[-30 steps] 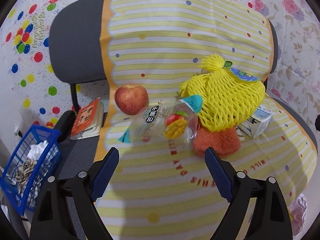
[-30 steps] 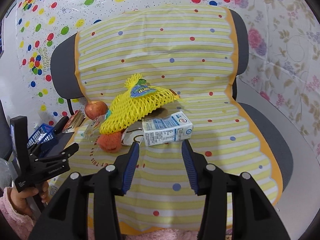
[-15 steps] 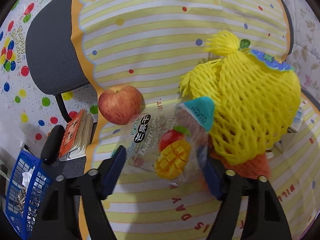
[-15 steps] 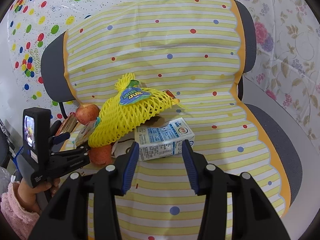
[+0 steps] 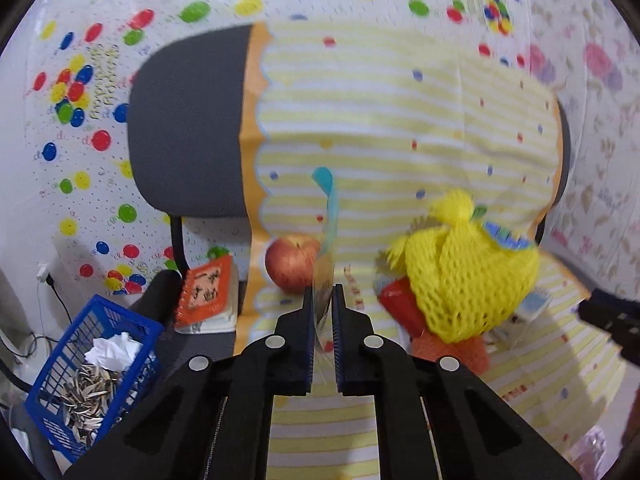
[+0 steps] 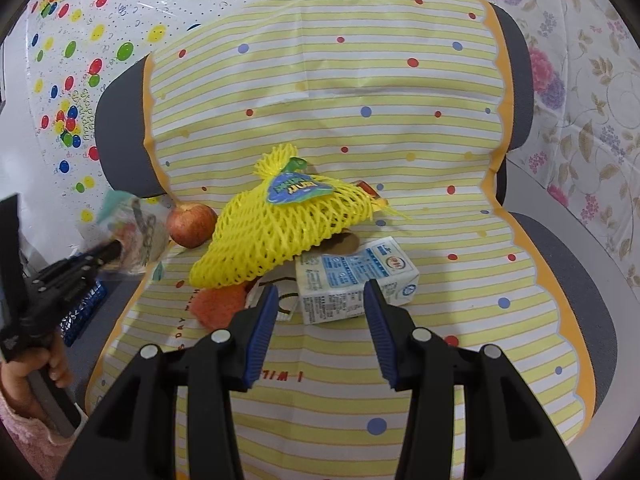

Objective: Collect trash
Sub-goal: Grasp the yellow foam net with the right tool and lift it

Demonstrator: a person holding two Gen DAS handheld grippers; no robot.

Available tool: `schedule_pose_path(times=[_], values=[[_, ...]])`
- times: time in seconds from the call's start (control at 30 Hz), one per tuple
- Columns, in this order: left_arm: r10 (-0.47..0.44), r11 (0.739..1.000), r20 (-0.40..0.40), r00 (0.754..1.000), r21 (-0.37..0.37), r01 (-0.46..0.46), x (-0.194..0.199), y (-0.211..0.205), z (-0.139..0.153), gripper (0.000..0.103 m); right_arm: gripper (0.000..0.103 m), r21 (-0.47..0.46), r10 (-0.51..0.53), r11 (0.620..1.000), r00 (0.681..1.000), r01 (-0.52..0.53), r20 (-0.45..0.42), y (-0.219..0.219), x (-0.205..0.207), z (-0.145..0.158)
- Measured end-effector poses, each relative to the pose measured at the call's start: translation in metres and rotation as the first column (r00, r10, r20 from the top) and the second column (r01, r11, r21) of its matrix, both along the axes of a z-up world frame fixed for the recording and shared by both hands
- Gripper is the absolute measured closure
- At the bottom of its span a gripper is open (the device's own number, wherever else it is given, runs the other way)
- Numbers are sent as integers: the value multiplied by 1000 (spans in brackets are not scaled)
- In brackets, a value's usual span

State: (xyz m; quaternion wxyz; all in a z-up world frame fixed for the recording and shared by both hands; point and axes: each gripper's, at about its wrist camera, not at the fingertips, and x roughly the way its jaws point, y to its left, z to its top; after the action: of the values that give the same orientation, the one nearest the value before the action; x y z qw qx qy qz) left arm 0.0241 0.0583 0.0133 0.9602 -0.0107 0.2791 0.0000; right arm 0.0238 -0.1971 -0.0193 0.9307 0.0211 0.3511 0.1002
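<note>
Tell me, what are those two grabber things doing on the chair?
They're picking up trash. The left gripper is shut on a clear snack wrapper, held up off the seat. A blue basket with trash in it waits down at the left. The right gripper is open, close to the milk carton, not holding it yet.
</note>
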Motion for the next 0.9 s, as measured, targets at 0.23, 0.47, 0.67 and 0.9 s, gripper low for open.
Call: schedule_pose_path(times=[0.23,0.47,0.67,0.9], values=[[-19,997,37,999,-69,21,-5,5,9,96,38,45,12,999,1000,-12,-19,14,27,-5],[-34,996,5,999,-81,34,2,4,-4,96,40,137,26,990,996,-13,-90,19,59,-25],[-43,997,-10,999,-71,42,6,3,-9,96,41,177,0,984,995,19,-105,25,84,-31],[-30,997,-9,1000,-66,29,0,5,-6,96,90,183,-6,983,1000,6,-1,27,72,0]])
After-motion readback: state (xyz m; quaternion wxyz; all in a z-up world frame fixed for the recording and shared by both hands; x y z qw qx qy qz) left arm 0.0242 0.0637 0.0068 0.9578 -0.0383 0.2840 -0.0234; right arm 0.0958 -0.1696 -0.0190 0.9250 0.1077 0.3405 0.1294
